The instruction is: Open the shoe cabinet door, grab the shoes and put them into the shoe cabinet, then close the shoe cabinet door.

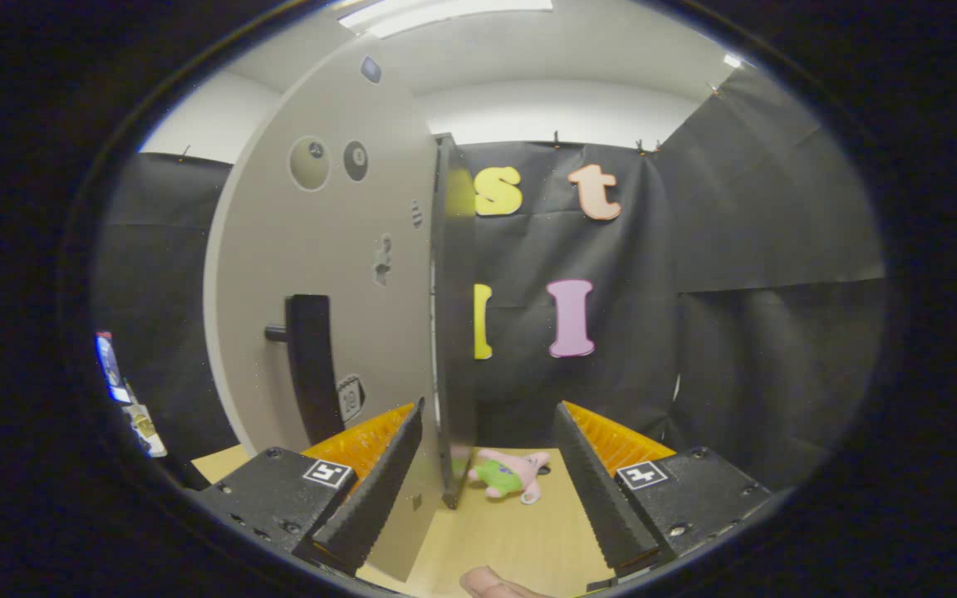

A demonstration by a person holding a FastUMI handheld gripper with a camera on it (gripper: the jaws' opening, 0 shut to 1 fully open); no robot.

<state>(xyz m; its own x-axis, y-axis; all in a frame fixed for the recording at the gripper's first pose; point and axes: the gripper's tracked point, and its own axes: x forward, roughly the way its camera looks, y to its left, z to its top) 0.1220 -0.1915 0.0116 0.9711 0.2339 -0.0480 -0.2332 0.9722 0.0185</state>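
Swinging the shoe cabinet door (pixel 321 274) is judged to be the step in hand: the door stands edge-on to the camera, its free edge (pixel 449 316) lying between the fingers of the tongs (pixel 487 465) and nearer the left one. The tongs are released, fingers spread wide, pressing on nothing. The dark bar handle (pixel 308 365) sits on the door face, left of and beyond the left finger.

For a clean swing, the operator should carry one finger flat against the door face or edge and follow the hinge arc, not push straight. The tongs should stay low and level so the door does not slip off the pad.

A pink and green plush toy (pixel 510 475) lies on the bench (pixel 520 540) just beyond the fingers, near the door's lower corner; it may foul the swing. A fingertip (pixel 491 583) shows at the bench's near edge.

Small square markers sit on both finger mounts. A small tag (pixel 350 397) beside the handle carries digits too blurred to read.
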